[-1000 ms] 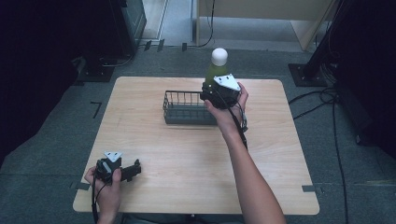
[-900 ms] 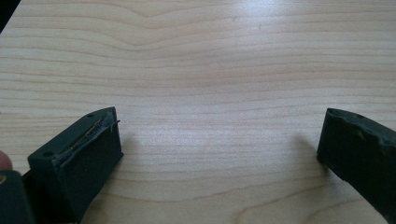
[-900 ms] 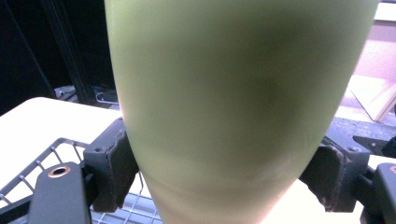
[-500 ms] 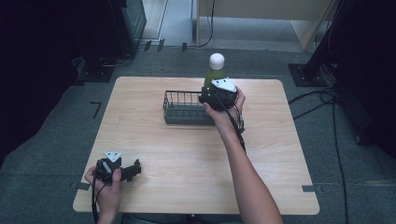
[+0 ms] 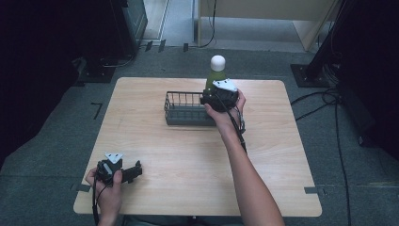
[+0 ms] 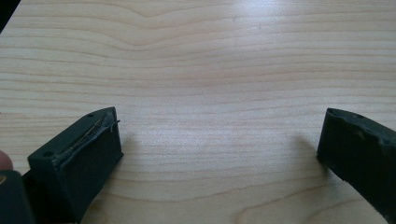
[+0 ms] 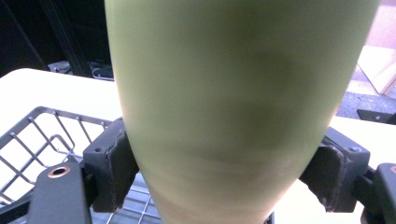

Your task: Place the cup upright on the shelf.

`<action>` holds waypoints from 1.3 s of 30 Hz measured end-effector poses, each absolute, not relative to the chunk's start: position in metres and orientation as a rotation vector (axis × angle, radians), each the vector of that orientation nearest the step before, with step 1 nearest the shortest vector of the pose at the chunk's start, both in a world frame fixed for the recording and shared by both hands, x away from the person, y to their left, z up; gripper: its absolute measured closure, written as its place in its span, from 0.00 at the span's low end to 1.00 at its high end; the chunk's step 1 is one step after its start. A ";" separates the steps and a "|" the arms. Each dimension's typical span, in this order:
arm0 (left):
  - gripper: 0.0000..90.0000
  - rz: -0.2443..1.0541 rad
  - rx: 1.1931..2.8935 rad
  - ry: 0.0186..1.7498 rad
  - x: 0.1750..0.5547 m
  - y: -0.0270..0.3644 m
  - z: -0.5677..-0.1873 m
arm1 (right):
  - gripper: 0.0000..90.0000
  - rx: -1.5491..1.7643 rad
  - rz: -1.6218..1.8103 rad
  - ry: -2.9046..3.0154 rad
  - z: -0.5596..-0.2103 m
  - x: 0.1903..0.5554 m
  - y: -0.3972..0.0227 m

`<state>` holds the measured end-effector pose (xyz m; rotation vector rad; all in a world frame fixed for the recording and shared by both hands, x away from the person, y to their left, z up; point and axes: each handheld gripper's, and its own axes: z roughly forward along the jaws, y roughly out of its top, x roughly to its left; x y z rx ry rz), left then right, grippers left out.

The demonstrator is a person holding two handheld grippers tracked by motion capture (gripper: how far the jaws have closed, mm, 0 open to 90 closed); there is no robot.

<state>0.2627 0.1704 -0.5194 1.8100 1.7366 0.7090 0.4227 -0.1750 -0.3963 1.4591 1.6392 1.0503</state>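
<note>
The right gripper [image 5: 217, 96] clamped its fingers [image 7: 109, 163] on a green bottle [image 7: 238, 102] over the wire basket [image 5: 186, 109]; the left gripper [image 6: 219, 154] rested on the worktop [image 5: 188, 155], fingers apart.

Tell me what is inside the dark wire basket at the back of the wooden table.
The dark wire basket looks empty where visible; the right gripper, holding the green white-capped bottle, covers its right end.
</note>
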 end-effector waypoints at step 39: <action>0.00 0.709 1.809 1.737 0.263 0.170 -0.519 | 0.05 1.444 1.096 1.725 -0.387 0.406 -0.181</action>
